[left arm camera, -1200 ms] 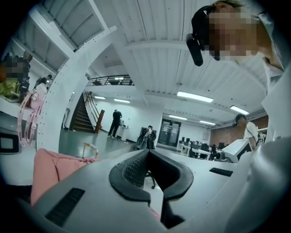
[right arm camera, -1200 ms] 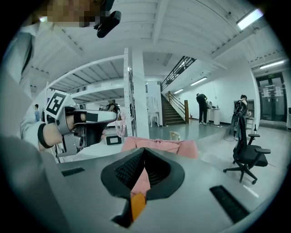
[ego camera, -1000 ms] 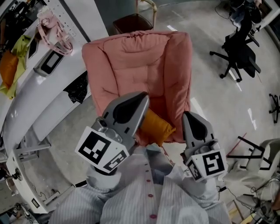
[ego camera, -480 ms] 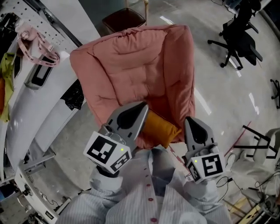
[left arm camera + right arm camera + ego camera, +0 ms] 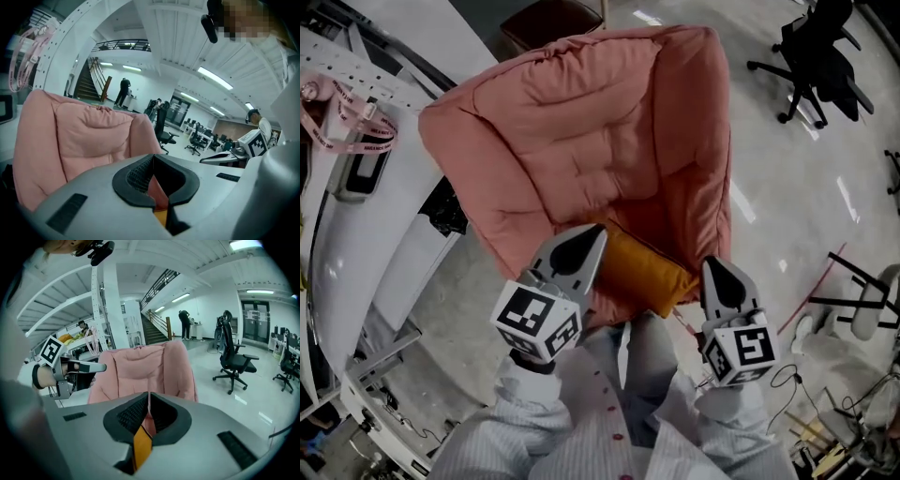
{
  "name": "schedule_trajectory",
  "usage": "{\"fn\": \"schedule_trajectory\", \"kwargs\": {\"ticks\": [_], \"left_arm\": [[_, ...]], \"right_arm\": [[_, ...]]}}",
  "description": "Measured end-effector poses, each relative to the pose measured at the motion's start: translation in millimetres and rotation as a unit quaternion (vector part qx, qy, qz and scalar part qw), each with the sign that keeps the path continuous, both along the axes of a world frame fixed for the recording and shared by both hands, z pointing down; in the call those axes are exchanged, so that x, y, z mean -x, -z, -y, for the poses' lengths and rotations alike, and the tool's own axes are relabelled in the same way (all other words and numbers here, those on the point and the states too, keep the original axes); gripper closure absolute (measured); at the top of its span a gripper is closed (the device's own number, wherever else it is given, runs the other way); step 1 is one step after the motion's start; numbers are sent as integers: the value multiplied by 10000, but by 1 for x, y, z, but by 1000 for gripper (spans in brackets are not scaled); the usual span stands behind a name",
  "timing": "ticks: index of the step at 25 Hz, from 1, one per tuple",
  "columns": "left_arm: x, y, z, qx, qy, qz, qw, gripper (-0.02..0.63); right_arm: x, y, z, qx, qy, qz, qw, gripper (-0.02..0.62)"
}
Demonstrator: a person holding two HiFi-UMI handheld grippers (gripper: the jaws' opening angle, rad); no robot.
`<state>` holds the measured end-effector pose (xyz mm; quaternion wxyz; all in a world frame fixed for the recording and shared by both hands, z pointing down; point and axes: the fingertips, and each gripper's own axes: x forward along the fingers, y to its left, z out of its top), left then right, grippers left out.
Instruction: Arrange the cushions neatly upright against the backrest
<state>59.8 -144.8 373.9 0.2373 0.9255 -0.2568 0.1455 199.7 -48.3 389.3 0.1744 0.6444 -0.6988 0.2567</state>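
Note:
A pink padded armchair (image 5: 581, 141) fills the middle of the head view, its backrest at the top. An orange cushion (image 5: 647, 272) lies flat on the seat near the front edge. My left gripper (image 5: 592, 234) hovers over the cushion's left end, jaws shut and empty. My right gripper (image 5: 712, 264) is just off the cushion's right end, also shut on nothing. In the left gripper view the chair (image 5: 84, 136) rises beyond the shut left gripper (image 5: 152, 159). The right gripper view shows the chair (image 5: 140, 371) ahead and a sliver of the orange cushion (image 5: 140, 446) below the shut right gripper (image 5: 148, 397).
A white curved counter (image 5: 356, 244) with a pink lanyard (image 5: 347, 122) runs along the left of the chair. A dark stool (image 5: 548, 17) stands behind it. A black office chair (image 5: 816, 56) is at the upper right, and cables and stands (image 5: 853, 300) lie on the floor at right.
Both grippers have sunk toward the seat and the orange cushion. The head view has drawn closer to the armchair. Both pairs of jaws stayed shut.

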Motion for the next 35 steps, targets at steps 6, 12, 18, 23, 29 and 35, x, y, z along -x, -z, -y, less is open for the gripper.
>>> {"fn": "schedule_trajectory", "kwargs": {"ticks": [6, 12, 18, 23, 29, 35], "left_arm": [[-14, -63, -2, 368, -145, 296, 9988, 594], [-15, -119, -1, 579, -125, 544, 9968, 594], [-5, -164, -1, 736, -10, 779, 9942, 592], [-1, -198, -3, 951, -15, 969, 9907, 522], [-1, -234, -5, 1101, -56, 1138, 9874, 465], [12, -273, -3, 1347, 92, 1352, 9816, 428]], "right_arm": [[-21, -68, -22, 590, -172, 227, 9978, 580], [-23, -125, -45, 1067, -269, 380, 9932, 578], [-18, -173, -66, 1390, -460, 684, 9869, 542], [-24, -207, -83, 1644, -794, 885, 9792, 501], [-37, -243, -104, 1891, -1184, 986, 9698, 486], [-39, -262, -125, 2029, -1576, 1119, 9599, 455]]}}
